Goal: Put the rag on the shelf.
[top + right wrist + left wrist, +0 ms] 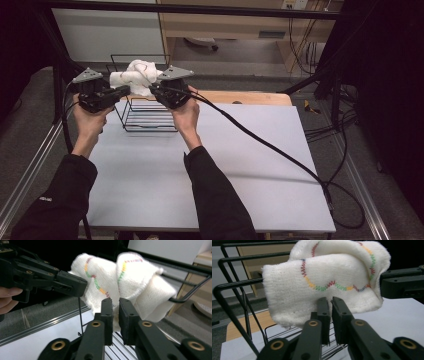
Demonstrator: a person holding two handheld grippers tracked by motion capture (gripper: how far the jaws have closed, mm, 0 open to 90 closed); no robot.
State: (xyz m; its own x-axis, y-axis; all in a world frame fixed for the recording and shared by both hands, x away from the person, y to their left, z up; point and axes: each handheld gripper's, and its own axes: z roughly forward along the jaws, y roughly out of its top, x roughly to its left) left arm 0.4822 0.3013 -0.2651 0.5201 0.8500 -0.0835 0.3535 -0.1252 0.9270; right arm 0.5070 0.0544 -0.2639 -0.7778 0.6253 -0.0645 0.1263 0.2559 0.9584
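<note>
high view: we log a black wire basket [150, 112] at the table's [250, 150] far left edge, white cloth [137, 75] held bunched above it | basket floor partly hidden by hands | left gripper [122, 91] and right gripper [152, 90] each nearly closed, pinching the cloth's lower edge.

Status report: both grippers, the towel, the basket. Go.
Left gripper and right gripper both shut on white towel, one from each side. Towel bunched, held above black wire basket. Nothing in the way below; basket looks empty.
</note>
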